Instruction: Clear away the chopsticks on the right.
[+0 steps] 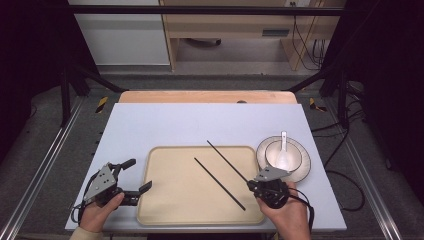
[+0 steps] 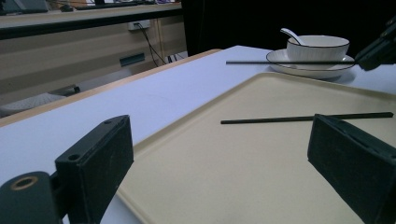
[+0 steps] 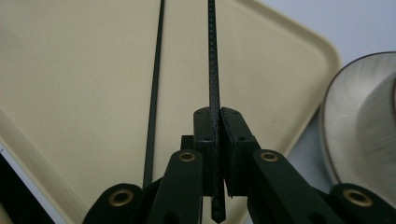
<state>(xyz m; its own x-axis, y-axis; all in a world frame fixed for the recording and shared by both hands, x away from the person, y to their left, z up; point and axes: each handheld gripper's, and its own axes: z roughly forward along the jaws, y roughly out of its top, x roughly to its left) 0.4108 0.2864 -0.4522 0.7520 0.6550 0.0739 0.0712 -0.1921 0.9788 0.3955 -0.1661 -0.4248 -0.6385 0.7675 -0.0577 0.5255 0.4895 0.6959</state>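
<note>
A beige tray (image 1: 175, 200) lies in the middle of the pale blue table. One black chopstick (image 1: 220, 184) rests diagonally on it. My right gripper (image 1: 252, 185) is shut on the near end of a second black chopstick (image 1: 227, 161), which points away over the tray's far right corner. In the right gripper view the jaws (image 3: 218, 135) clamp this chopstick (image 3: 213, 70), with the loose chopstick (image 3: 154, 93) lying to its left. My left gripper (image 1: 138, 174) stands open at the tray's left edge, its jaws wide apart (image 2: 219, 158) with nothing between them.
Right of the tray, a white plate (image 1: 302, 165) carries a white bowl (image 1: 272, 152) with a white spoon (image 1: 283, 150) in it. The table's near edge runs just behind both hands. Bare table surface extends beyond the tray.
</note>
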